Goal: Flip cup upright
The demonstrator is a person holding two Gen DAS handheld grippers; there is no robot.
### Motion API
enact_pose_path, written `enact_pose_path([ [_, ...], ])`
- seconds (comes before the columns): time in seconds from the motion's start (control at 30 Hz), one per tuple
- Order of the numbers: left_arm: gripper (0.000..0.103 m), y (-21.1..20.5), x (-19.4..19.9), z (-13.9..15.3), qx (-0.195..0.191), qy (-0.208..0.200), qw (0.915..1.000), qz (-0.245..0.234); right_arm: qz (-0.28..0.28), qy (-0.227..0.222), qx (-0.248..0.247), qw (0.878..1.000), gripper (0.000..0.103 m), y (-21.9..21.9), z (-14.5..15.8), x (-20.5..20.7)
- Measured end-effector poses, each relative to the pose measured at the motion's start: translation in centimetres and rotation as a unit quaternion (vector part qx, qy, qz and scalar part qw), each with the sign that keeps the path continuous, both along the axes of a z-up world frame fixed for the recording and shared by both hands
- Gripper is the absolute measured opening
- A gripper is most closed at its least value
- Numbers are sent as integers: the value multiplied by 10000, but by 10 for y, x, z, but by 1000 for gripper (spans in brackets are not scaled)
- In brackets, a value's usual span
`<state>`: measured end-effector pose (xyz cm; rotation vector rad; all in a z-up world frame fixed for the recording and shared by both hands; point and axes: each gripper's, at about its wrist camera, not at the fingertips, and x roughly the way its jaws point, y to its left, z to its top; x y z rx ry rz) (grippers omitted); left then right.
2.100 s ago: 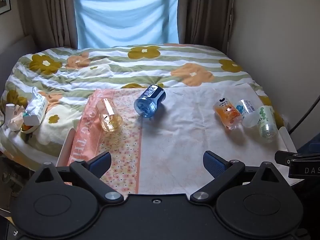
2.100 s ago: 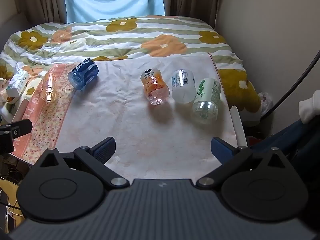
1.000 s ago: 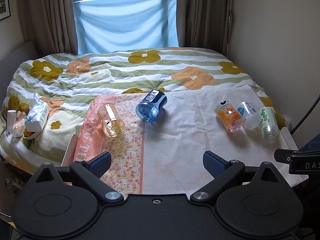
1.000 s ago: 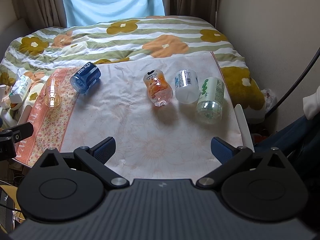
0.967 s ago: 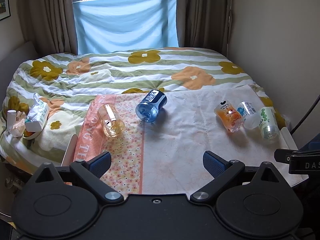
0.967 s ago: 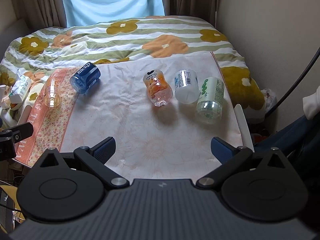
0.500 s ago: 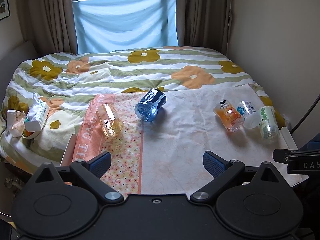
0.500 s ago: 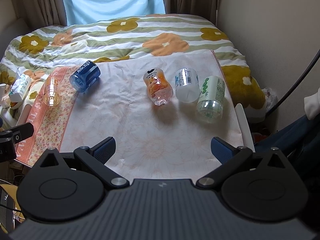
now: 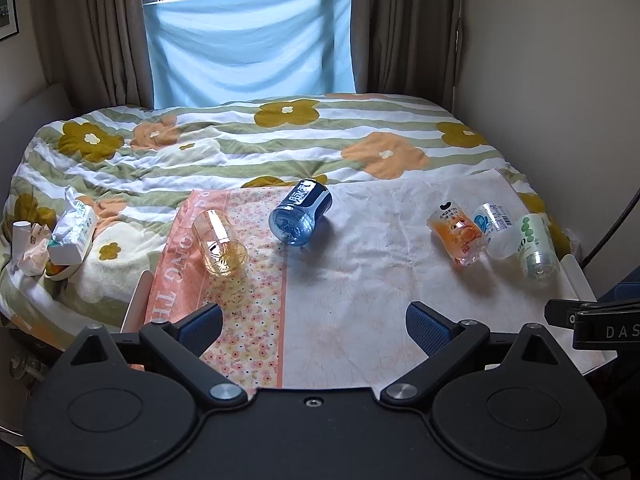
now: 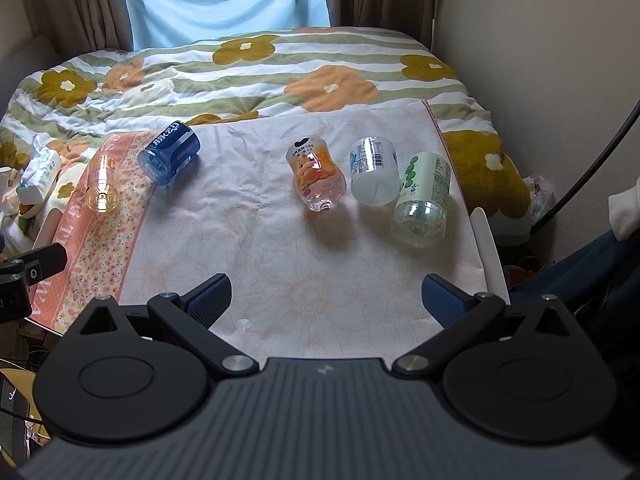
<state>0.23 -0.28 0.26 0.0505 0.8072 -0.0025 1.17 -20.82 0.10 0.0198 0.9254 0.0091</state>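
Observation:
Several cups lie on their sides on a floral cloth [image 9: 360, 280] spread over the bed. From left to right: a clear amber cup [image 9: 218, 242] [image 10: 102, 184], a blue cup [image 9: 300, 212] [image 10: 170, 156], an orange printed cup [image 9: 456, 232] [image 10: 318, 178], a frosted white cup [image 9: 496, 230] [image 10: 374, 176] and a green-dotted cup [image 9: 536, 246] [image 10: 422, 200]. My left gripper [image 9: 314, 322] is open and empty, well short of the cups. My right gripper [image 10: 326, 294] is open and empty, near the cloth's front edge.
A flowered striped quilt [image 9: 240, 140] covers the bed behind the cloth. A tissue pack [image 9: 72, 228] and crumpled paper lie at the left edge. A wall [image 9: 560, 80] stands close on the right, curtains and a window at the back.
Both views have shifted slightly, as if the grippers drew back and rose a little. The cups have not moved and both grippers stay open.

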Motion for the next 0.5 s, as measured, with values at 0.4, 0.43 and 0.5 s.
enact_pose_path([
  [0.4,100,0,0,0,-5,-1,10000,9,-4,12,0,10000,103,1,0,1],
  [0.43,100,0,0,0,-2,-1,10000,9,-6,9,3,10000,103,1,0,1],
  [0.5,100,0,0,0,1,-1,10000,8,-11,16,7,10000,103,2,-1,2],
])
